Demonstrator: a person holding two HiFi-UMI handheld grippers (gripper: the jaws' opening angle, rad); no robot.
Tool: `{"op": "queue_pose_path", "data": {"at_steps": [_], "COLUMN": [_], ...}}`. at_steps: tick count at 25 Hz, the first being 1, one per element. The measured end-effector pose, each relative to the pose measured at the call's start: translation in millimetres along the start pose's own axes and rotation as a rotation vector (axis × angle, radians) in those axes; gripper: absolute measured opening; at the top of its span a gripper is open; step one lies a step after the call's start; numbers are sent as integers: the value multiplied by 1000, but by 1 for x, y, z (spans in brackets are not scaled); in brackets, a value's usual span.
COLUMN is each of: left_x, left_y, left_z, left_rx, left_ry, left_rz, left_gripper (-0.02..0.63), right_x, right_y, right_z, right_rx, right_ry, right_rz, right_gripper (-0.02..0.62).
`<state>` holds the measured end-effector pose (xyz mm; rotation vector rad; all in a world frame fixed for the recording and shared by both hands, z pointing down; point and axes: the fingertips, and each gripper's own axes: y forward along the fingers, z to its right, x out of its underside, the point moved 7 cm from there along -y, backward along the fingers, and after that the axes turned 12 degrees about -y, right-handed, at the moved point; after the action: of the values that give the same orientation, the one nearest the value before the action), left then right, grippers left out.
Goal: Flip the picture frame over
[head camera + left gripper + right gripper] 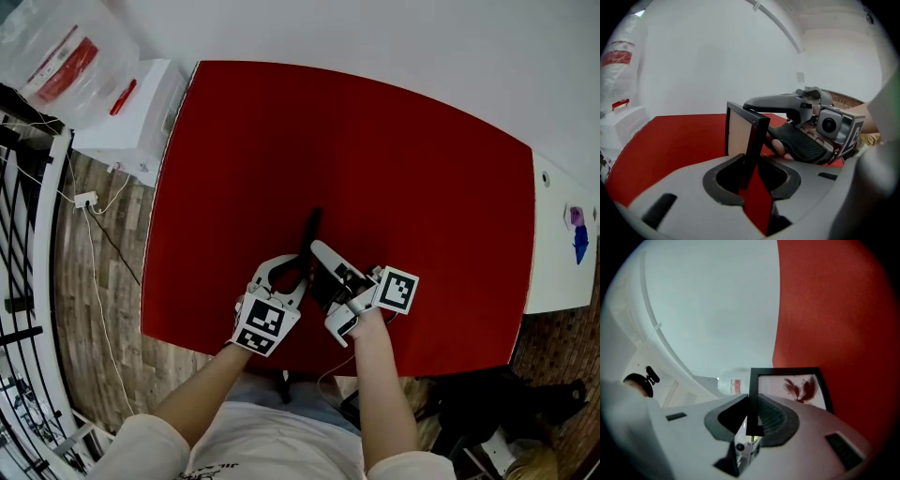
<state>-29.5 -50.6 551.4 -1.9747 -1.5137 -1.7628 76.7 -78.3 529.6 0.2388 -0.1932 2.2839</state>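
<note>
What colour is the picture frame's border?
Black border on the rectangular picture frame, best in right gripper view.

Both bare forearms are stretched forward from pale sleeves, the left forearm (202,398) angled in towards the right forearm (382,403), so that the two hands are brought close together. The white plastic left gripper (757,178), topped by a square-marker cube, is tipped downward. Its jaws are seen apart, with a gap left beside the thin black-rimmed picture frame (757,136) standing between them, though whether one pad touches that rim cannot be told. The white plastic right gripper (750,420) is pointed about level and rolled onto its side, its jaws closed on the frame's rim. Fingers (779,147) of the right hand are wrapped round its ribbed black grip.
</note>
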Motion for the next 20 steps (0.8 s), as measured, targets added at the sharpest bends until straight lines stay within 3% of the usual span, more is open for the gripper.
{"op": "queue_pose_path", "data": {"at_steps": [4,7,9,12,20], "left_x": [7,10,10,10,9], "left_y": [2,3,3,2,5], "left_z": [-1,-1,-1,0,3], "left_rx": [-19,-26,-29,-31,-21], "left_ry": [-3,-1,1,1,10], "left_rz": [-7,-13,-13,-14,-19], "left_gripper": [94,94,92,93,94], "right_x": [-6,-16,-21,-18,-7], "right_y": [-2,-5,-2,11,26], "right_z": [-11,-24,-31,-40,-39], "right_rx": [76,247,371,490,643], "right_ry": [-87,-264,-393,-521,-650], "right_rz": [-40,-90,-126,-175,-248], "right_gripper": [66,82,139,177,176]}}
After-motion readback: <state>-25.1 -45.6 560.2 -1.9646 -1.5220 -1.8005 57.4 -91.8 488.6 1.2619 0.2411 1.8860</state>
